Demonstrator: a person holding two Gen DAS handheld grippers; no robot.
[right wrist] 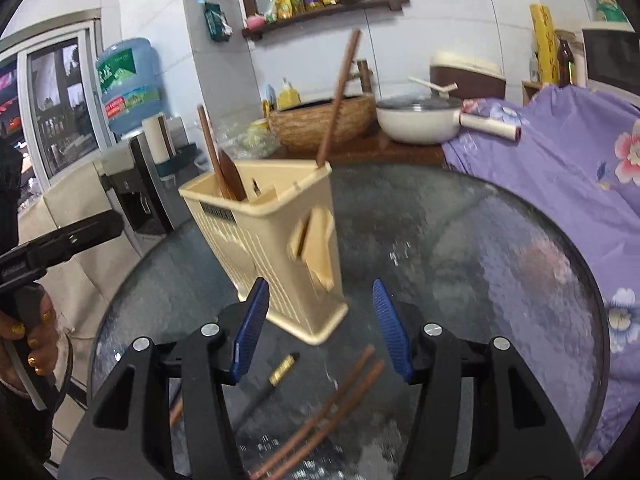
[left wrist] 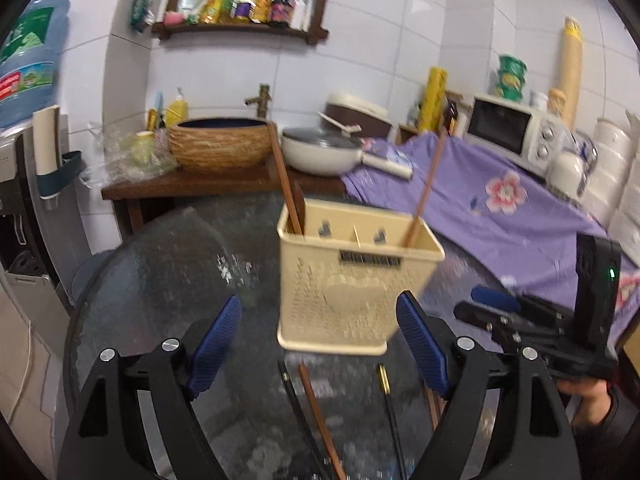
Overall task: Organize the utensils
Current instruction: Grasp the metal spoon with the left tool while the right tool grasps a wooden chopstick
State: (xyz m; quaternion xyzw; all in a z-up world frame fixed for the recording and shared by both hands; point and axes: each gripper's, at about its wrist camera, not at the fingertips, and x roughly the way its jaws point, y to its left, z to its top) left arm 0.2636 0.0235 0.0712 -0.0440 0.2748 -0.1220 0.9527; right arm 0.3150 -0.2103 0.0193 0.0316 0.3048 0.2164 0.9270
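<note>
A cream utensil holder [left wrist: 352, 280] stands on the round glass table [left wrist: 168, 264]. Two brown chopsticks [left wrist: 286, 184] [left wrist: 426, 192] lean out of it. My left gripper [left wrist: 319, 302] is open just in front of the holder, and its pads touch nothing. Below it lie a black chopstick [left wrist: 296, 400], a brown one [left wrist: 320, 412] and a gold-banded black one [left wrist: 386, 384]. In the right wrist view the holder [right wrist: 272, 248] also holds a wooden spoon [right wrist: 232, 176]. My right gripper [right wrist: 320, 286] is open and empty above a pair of brown chopsticks [right wrist: 332, 412] and the gold-banded chopstick [right wrist: 276, 376].
A purple floral cloth [left wrist: 500, 216] covers the counter to the right, with a microwave [left wrist: 512, 132] on it. Behind the table sit a white pan [left wrist: 320, 152] and a woven basin [left wrist: 220, 144]. A water dispenser [right wrist: 128, 80] stands at the left. A hand [right wrist: 36, 340] holds the left gripper.
</note>
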